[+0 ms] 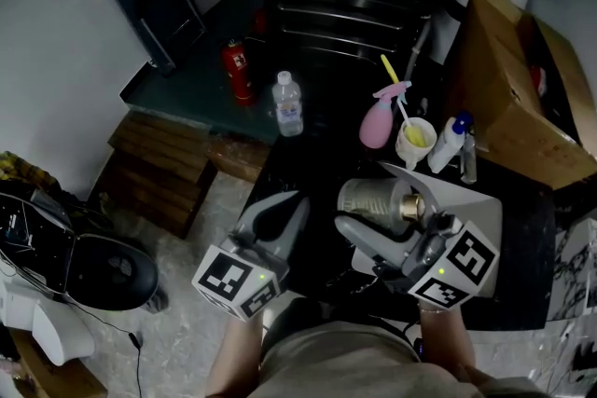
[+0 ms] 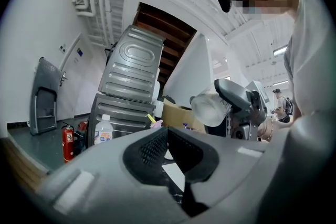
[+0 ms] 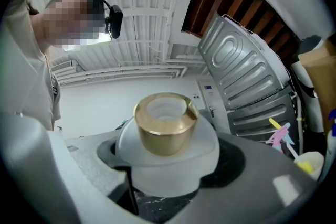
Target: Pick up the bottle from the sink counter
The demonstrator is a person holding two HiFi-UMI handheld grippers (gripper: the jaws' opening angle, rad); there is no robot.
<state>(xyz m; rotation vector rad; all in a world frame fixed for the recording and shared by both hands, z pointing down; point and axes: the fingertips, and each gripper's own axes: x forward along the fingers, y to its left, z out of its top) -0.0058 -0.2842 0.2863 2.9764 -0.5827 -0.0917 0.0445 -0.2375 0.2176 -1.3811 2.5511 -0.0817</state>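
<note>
A frosted white bottle (image 1: 366, 196) with a gold cap (image 1: 411, 206) is held off the dark counter (image 1: 308, 165), lying sideways between the jaws of my right gripper (image 1: 378, 217). In the right gripper view the bottle (image 3: 167, 165) fills the space between the jaws, its gold cap (image 3: 165, 124) pointing at the camera. My left gripper (image 1: 278, 210) hangs to the left of the bottle with its jaws together and nothing in them. From the left gripper view the held bottle (image 2: 210, 107) shows at the right, beyond the shut left gripper (image 2: 169, 152).
On the counter beyond stand a clear water bottle (image 1: 288, 104), a red fire extinguisher (image 1: 238, 70), a pink spray bottle (image 1: 378, 121), a yellow cup (image 1: 415, 137) and a white bottle (image 1: 448, 143). A cardboard box (image 1: 518, 89) is at right; wooden pallets (image 1: 168, 168) lie lower left.
</note>
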